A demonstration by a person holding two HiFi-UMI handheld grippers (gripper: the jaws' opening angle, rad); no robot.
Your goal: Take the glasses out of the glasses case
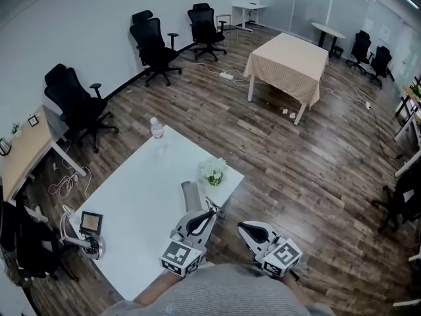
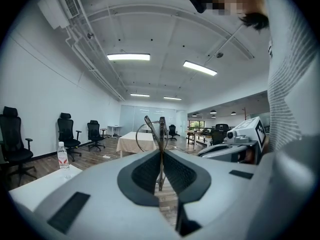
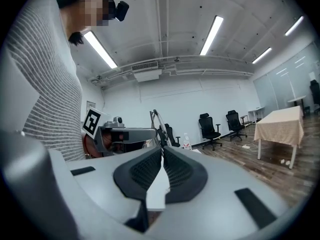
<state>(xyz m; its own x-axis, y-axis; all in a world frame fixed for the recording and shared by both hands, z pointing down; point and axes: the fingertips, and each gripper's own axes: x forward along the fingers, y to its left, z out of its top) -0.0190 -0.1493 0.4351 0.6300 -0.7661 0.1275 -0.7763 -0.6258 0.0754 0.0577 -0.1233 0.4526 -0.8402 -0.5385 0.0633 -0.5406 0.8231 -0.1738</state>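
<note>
Glasses: pinched edge-on in my left gripper's jaws and lifted above the grey glasses case at the worktop's near right edge, so judged out. Right gripper: jaws pressed together, empty, off the edge, seemingly unneeded.

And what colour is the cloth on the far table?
The cloth is beige, best in the head view.

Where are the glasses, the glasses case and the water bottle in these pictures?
glasses [image 2: 162, 133], left gripper view, on the folded frame.
glasses case [image 1: 191, 195], head view, on its grey body.
water bottle [image 1: 157, 131], head view, on its body.
</note>
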